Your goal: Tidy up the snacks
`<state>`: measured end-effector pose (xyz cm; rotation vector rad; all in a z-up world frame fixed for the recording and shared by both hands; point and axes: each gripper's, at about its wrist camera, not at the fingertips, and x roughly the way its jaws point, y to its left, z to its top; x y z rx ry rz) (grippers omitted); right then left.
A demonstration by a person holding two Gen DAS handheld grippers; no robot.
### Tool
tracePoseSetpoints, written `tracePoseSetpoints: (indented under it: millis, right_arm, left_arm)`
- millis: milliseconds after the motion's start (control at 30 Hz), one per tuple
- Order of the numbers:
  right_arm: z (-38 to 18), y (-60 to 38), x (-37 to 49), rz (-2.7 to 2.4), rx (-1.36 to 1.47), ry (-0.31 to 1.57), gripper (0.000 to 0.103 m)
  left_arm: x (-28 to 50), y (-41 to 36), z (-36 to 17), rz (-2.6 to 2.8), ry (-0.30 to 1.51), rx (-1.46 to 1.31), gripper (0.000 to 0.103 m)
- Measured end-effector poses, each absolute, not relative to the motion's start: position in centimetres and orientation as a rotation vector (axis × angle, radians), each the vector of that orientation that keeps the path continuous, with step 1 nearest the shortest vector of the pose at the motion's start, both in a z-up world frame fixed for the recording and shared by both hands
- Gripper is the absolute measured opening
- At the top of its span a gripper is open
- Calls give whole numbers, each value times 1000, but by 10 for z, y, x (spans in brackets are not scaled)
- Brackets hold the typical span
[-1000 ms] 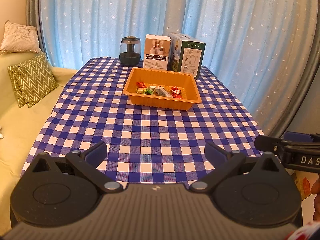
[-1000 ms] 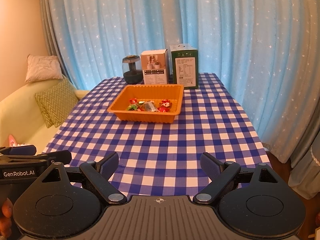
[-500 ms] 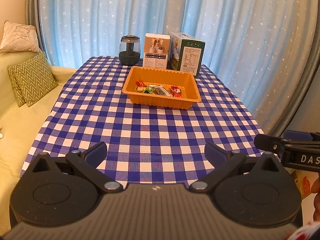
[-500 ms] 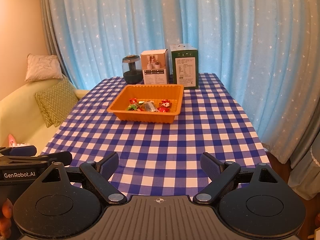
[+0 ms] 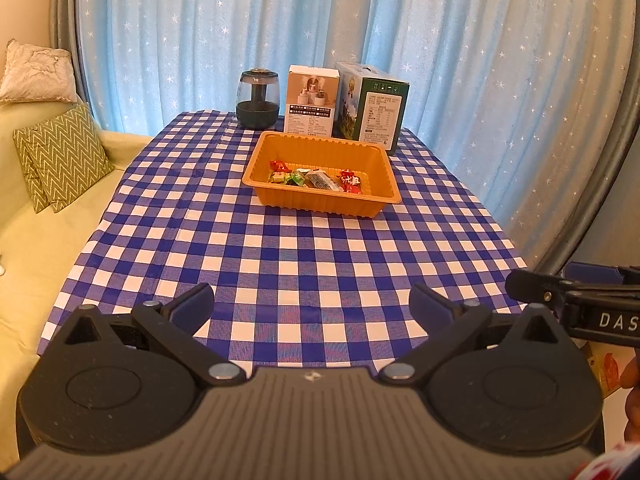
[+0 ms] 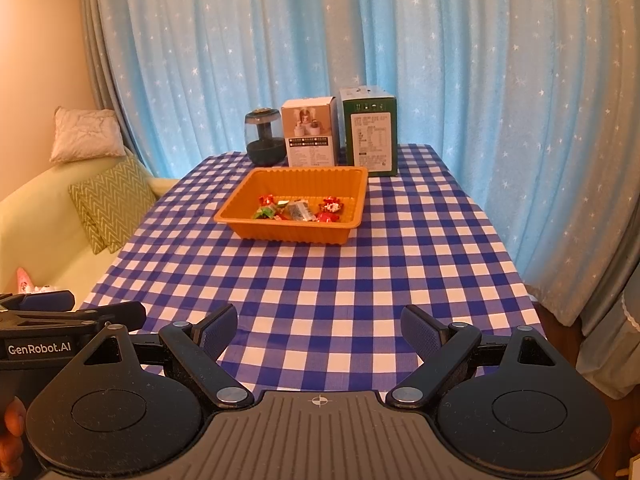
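Nothing has moved since the earlier frames: left gripper (image 5: 310, 306) and right gripper (image 6: 318, 326) both hang over the near end of the checked tablecloth (image 5: 304, 248), jaws wide apart w/ nothing between them. Snacks (image 5: 316, 176) all lie in the orange tray (image 5: 320, 200) far off, so the job looks about done. Wrappers are too small to read, maybe candies, and the table's near edge is hidden.

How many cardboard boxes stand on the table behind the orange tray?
2. The white box stands just behind the orange tray, next to the dark jar; the green box stands to its right. The boxes could hide something smaller behind them.
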<state>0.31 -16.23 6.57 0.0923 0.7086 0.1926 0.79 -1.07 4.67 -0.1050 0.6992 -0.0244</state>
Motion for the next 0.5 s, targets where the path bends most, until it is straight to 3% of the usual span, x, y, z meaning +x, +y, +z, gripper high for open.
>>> tracePoseSetpoints:
  millis: [500]
  right_arm:
    - [63, -163, 2, 191, 95, 710, 88]
  left_arm:
    - [7, -10, 43, -30, 708, -113, 103]
